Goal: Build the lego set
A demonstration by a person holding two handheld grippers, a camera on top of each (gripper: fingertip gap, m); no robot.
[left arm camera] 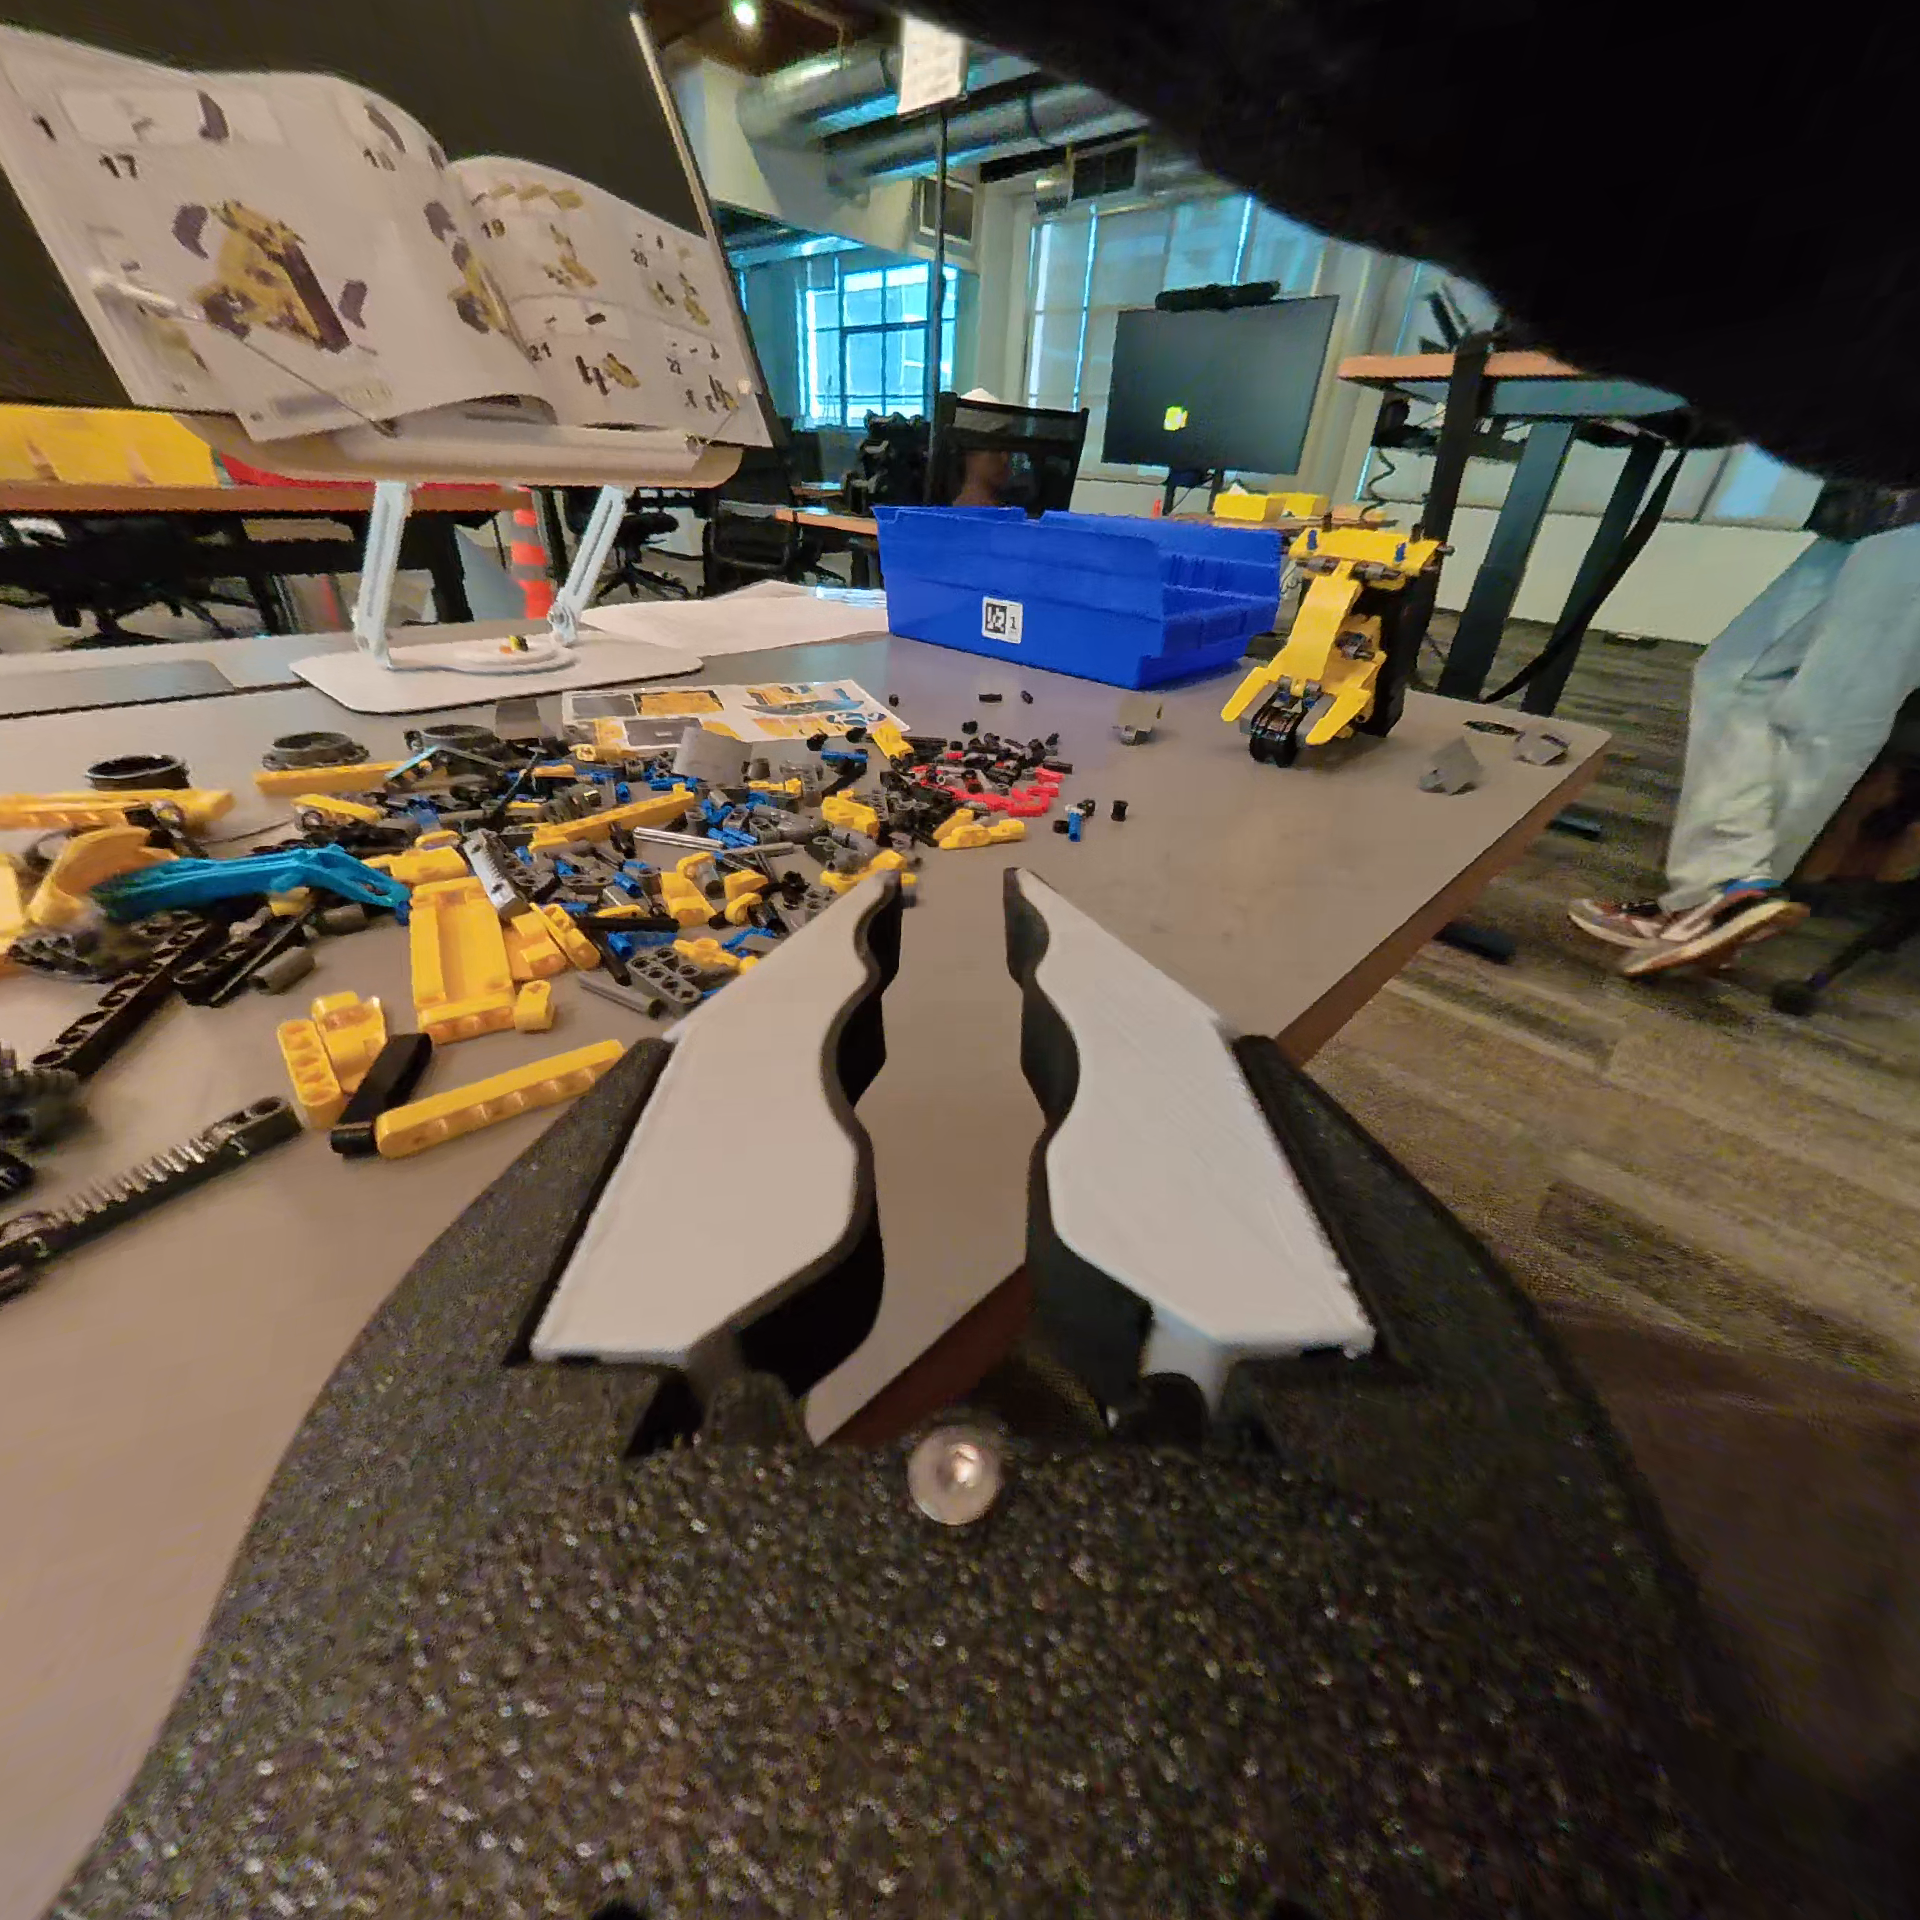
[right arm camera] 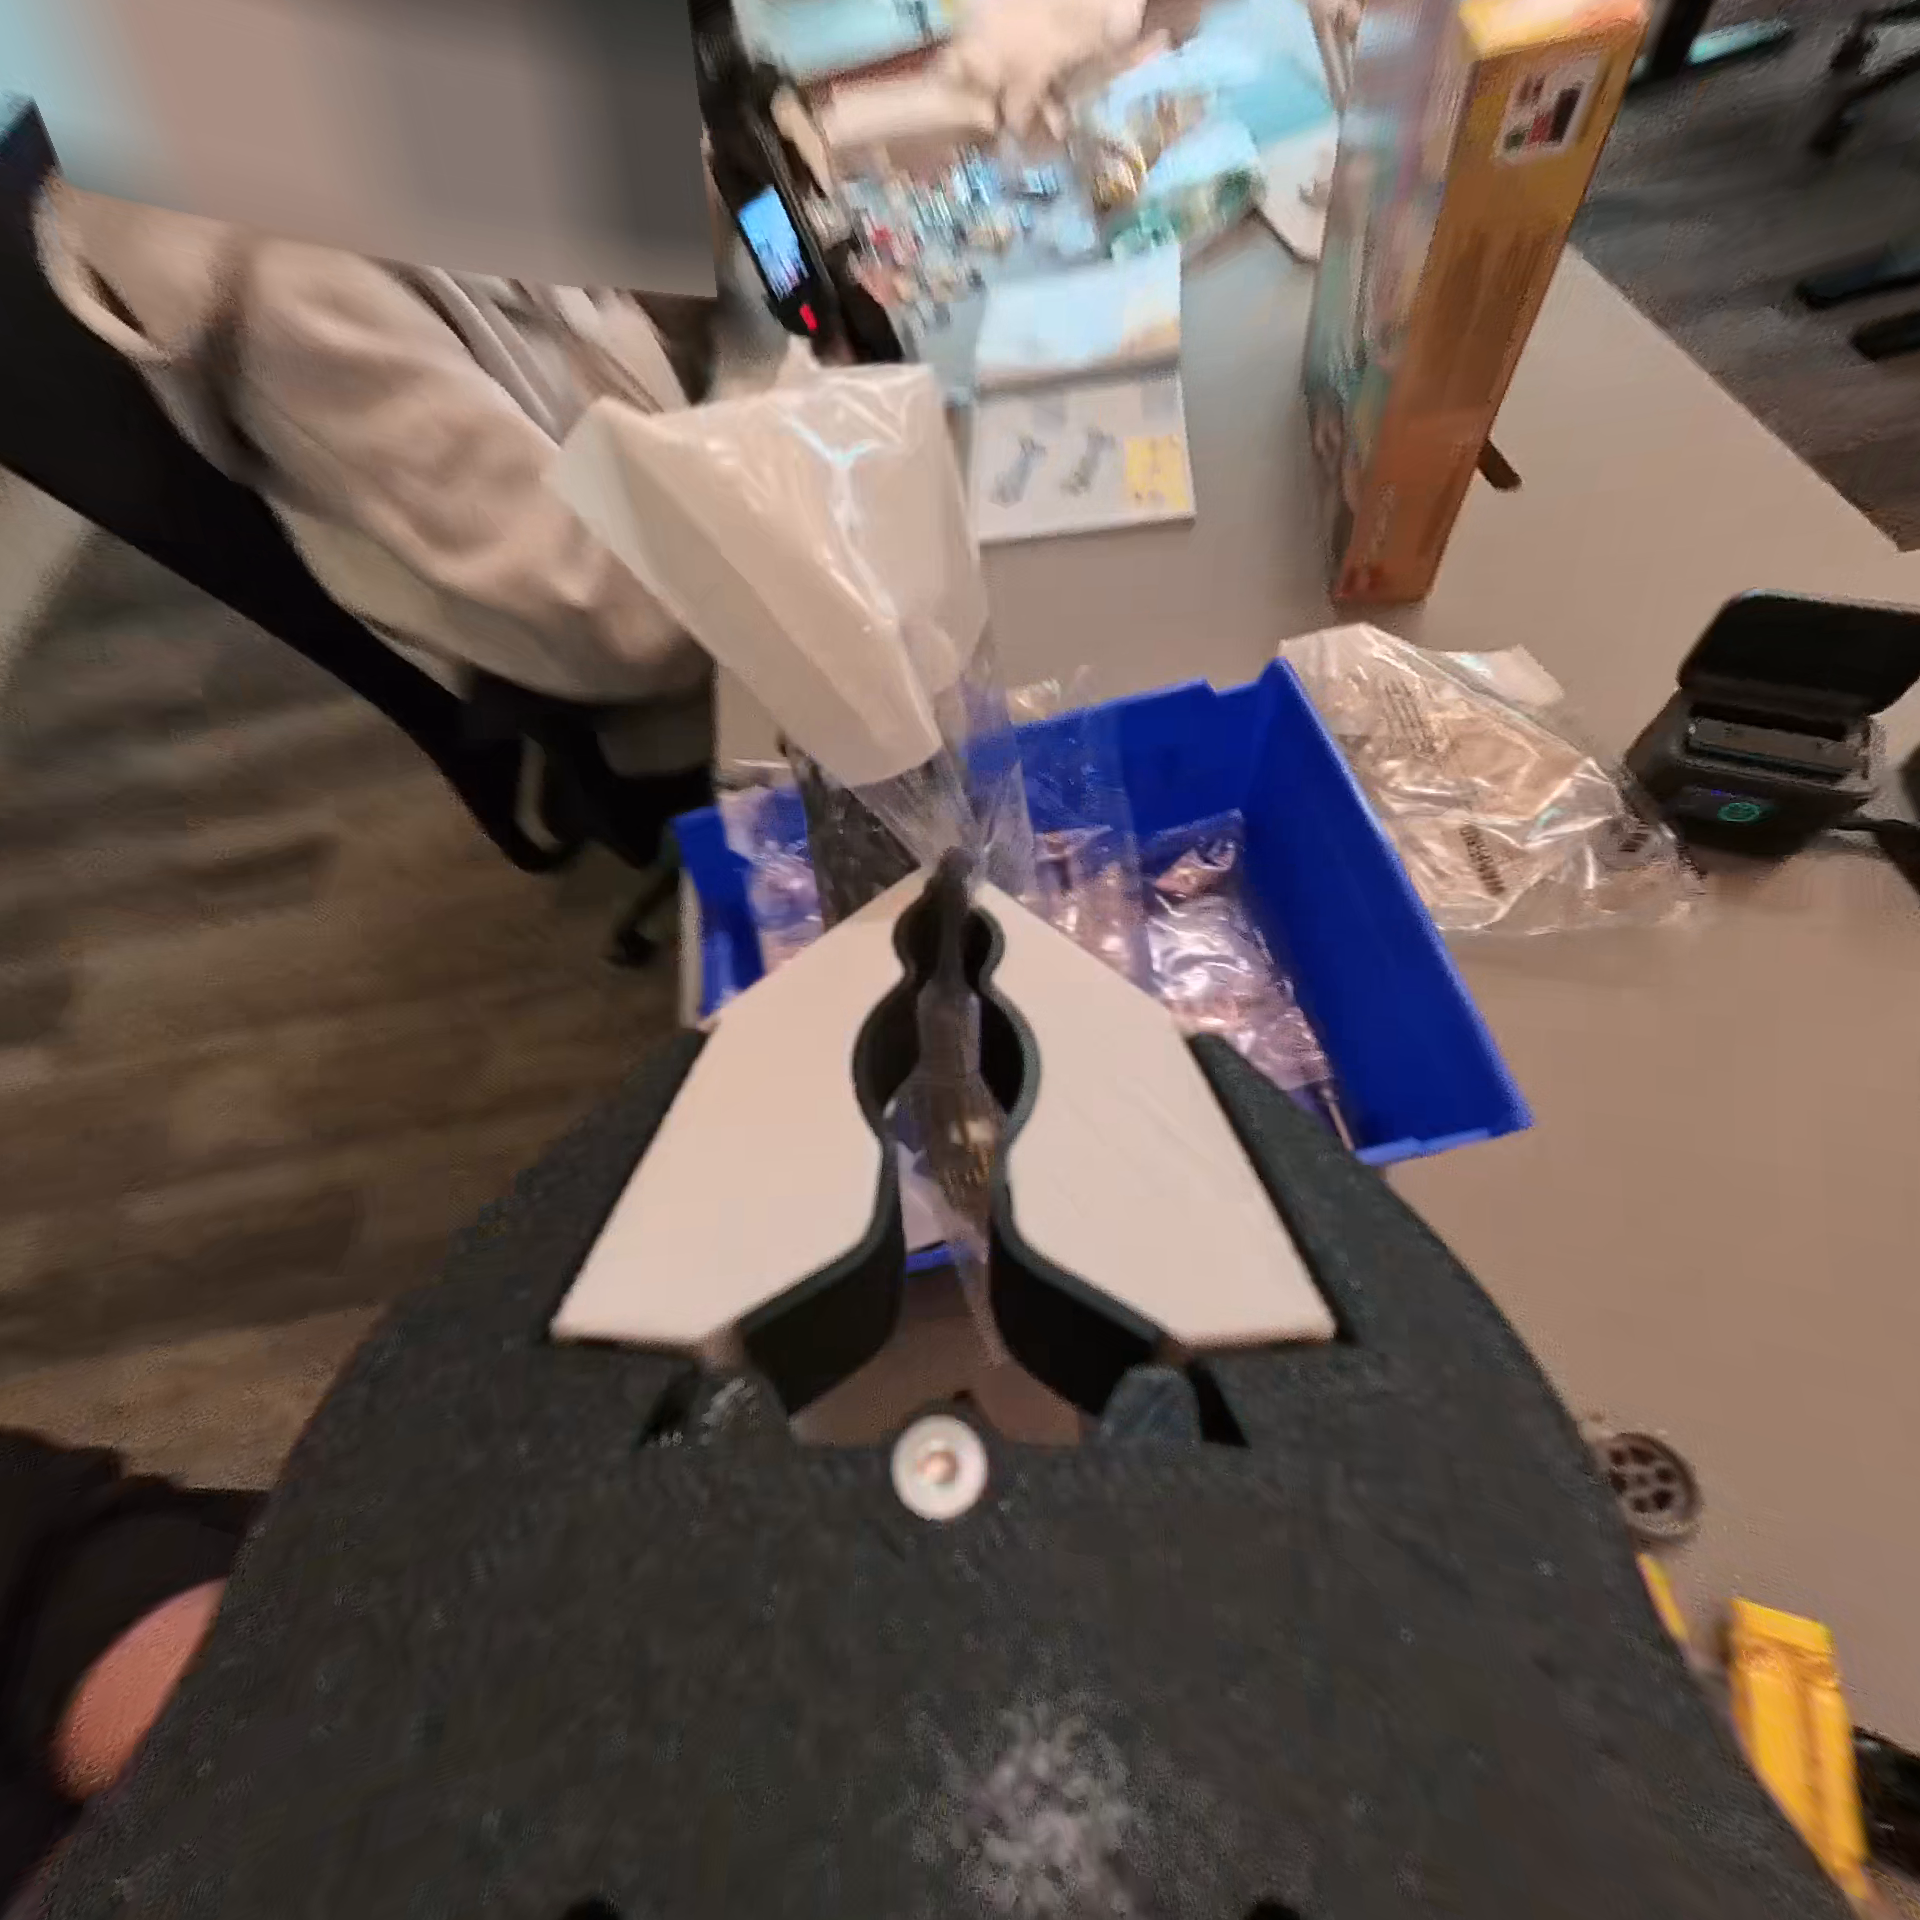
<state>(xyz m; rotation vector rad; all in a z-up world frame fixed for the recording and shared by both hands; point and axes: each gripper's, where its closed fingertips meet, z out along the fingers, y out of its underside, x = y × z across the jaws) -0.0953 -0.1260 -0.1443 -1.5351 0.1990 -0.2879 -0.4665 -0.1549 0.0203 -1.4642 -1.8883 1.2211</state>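
A dark shape (left arm camera: 1507, 156) blocks the upper right of the left wrist view, unidentifiable; a seated person (left arm camera: 1787, 748) shows only legs and shoes. In the blurred right wrist view, the blue bin (right arm camera: 1340, 862) holds indistinct contents under the clear plastic bag (right arm camera: 831, 551), and the yellow piece (right arm camera: 1797, 1745) is cropped

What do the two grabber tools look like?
Both match. The left tool and right tool each have two pale grey fingers with wavy black inner edges, sitting in a rough, speckled black base with one shiny silver screw in the middle. No cables or markings show.
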